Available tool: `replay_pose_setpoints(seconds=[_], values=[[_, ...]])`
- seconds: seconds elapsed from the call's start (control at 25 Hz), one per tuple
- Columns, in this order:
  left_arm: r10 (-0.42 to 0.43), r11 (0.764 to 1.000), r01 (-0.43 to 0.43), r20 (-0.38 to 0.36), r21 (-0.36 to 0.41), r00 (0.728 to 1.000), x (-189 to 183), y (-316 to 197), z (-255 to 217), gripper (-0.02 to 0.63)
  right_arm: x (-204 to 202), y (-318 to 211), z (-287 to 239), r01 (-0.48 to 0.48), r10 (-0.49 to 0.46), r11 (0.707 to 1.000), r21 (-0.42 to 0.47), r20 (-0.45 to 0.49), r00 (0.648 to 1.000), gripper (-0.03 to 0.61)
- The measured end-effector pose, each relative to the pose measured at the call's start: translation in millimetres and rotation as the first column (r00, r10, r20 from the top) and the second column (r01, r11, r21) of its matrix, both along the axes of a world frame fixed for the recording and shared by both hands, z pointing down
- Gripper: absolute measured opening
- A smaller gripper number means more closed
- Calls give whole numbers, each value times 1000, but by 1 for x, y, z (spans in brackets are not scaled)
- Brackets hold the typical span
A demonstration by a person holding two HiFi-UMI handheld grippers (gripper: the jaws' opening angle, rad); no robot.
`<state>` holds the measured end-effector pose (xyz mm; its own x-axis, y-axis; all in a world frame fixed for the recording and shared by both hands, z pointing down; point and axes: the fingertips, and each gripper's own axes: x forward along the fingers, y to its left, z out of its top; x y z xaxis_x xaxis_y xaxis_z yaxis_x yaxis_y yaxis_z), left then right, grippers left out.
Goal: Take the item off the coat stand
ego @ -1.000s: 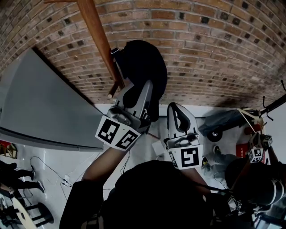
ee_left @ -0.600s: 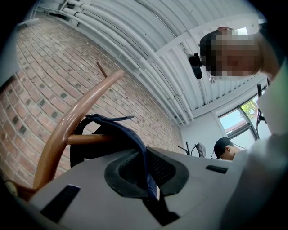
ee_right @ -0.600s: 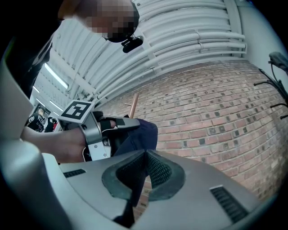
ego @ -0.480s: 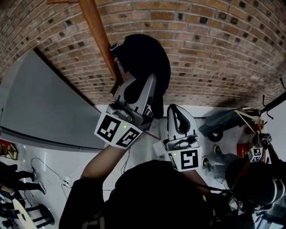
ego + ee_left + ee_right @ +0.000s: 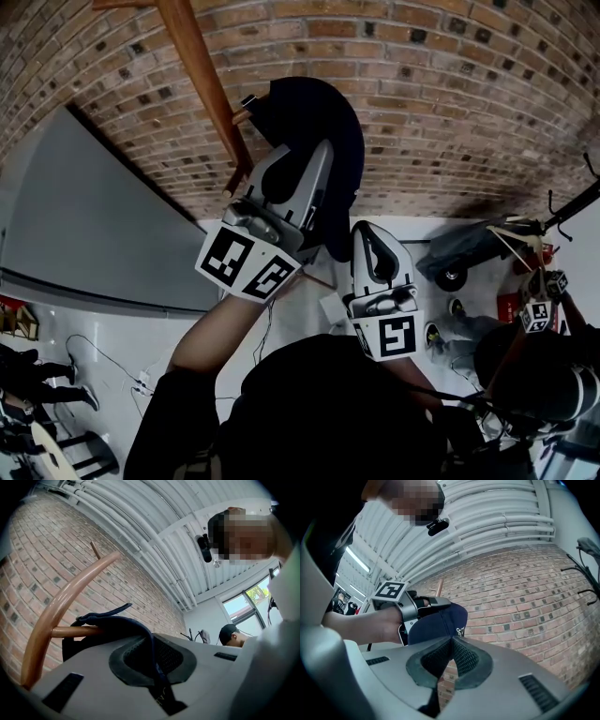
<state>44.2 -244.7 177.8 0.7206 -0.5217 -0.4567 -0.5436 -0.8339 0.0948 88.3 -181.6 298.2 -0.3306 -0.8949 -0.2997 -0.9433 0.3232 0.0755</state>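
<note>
A dark navy cap (image 5: 314, 122) hangs with its back strap over a short peg (image 5: 242, 114) of the wooden coat stand (image 5: 202, 75), in front of the brick wall. My left gripper (image 5: 319, 155) is raised to it and shut on the cap's brim. In the left gripper view the cap's (image 5: 108, 625) edge runs between the closed jaws, and the strap loops over the peg (image 5: 70, 631). My right gripper (image 5: 366, 230) sits lower and to the right, shut and holding nothing. From the right gripper view the cap (image 5: 440, 620) and left gripper (image 5: 417, 606) lie ahead on the left.
A grey panel (image 5: 84, 225) leans at the left. On the white floor to the right are a wheeled cart (image 5: 459, 258) and another person holding a marker cube (image 5: 539, 314). Cables (image 5: 122, 370) lie at the lower left.
My left gripper has risen a little and shifted right with the cap's brim in it. The cap has swung up and right, its strap still on the peg. The right gripper has barely moved.
</note>
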Motion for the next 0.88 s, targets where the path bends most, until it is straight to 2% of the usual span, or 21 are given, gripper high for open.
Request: replay_pose_setpoints(seconds=[0.2,0.6,0.88], values=[[-1,1000,1,-4,8,1000,7,-3,-3,28,10,2,6,-16,16,1000,-18,1,1000,18],[13,1000,-14,8,28,1000,21,-8,-8,28,26,0,-4,-52,52,999,5,4,999,18],[35,999,-36,25,22,999,27,-10,-5,28,20,1,-5,-48,48,999,0,-3,999,18]])
